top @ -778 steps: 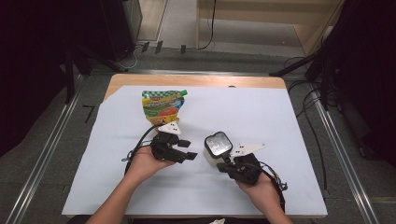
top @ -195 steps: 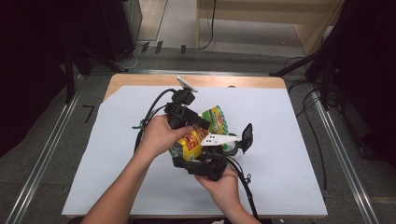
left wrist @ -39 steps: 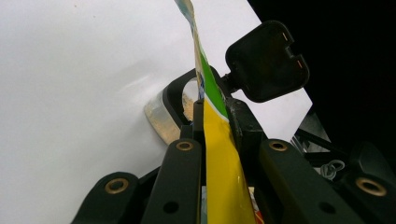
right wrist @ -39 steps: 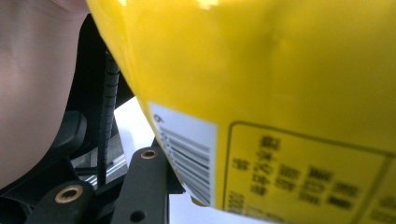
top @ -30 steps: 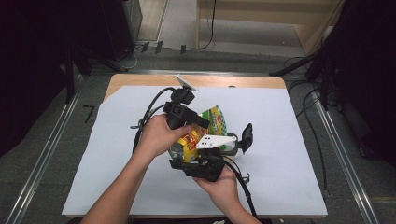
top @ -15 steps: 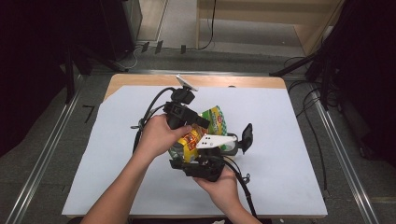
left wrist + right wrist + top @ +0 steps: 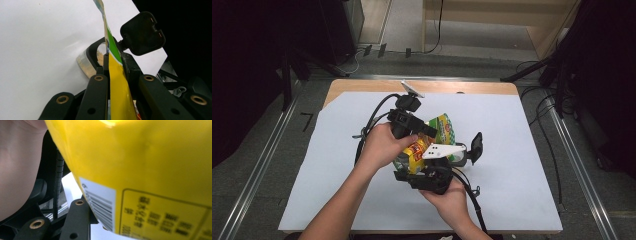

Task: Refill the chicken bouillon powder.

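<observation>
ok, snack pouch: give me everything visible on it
The snack pouch is a glossy yellow and green foil-like bag with red print; its back carries a barcode and a text panel. It is held tilted above the white sheet, seen edge-on in the left gripper view, with the left gripper pinching it flat. Beneath it sits a clear container with a hinged black lid, holding tan crumbs. The right gripper is under the pouch; whether it touches is unclear.
</observation>
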Tool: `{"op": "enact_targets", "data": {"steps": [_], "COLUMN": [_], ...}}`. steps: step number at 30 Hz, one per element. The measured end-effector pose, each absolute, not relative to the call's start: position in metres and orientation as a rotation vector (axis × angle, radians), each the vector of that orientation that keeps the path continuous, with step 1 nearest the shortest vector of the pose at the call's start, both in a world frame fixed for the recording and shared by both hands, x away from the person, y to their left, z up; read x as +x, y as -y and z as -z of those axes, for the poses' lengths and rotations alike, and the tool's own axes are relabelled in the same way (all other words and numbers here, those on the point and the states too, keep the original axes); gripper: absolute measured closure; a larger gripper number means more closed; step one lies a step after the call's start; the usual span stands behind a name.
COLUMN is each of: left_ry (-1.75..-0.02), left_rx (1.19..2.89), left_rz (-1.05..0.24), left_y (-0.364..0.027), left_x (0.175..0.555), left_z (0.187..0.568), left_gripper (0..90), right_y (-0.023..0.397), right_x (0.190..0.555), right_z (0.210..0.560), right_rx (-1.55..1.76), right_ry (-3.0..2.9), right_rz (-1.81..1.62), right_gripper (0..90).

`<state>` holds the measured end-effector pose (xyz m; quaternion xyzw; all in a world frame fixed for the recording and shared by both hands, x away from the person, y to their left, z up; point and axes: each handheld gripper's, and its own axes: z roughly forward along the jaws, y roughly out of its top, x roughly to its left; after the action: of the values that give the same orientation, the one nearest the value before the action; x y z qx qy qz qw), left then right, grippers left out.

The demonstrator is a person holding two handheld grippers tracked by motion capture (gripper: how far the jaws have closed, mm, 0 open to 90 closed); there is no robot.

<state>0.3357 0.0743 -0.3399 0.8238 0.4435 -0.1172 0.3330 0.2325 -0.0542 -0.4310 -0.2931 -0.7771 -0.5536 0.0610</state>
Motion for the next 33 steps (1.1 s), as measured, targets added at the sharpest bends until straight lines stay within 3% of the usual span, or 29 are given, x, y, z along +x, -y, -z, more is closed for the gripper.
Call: {"op": "enact_targets", "data": {"steps": [33], "left_ry": [-1.16], "left_rx": [2.155], "left_rz": [0.297], "left_y": [-0.0737], "left_x": [0.335], "left_z": [0.3399], "left_gripper": [83.4], "right_y": [0.0543], "right_x": [0.2327], "right_z": [0.4322], "right_rx": [-0.879], "right_ry": [2.36], "right_rz": [1.677], "right_gripper": [66.1]}}
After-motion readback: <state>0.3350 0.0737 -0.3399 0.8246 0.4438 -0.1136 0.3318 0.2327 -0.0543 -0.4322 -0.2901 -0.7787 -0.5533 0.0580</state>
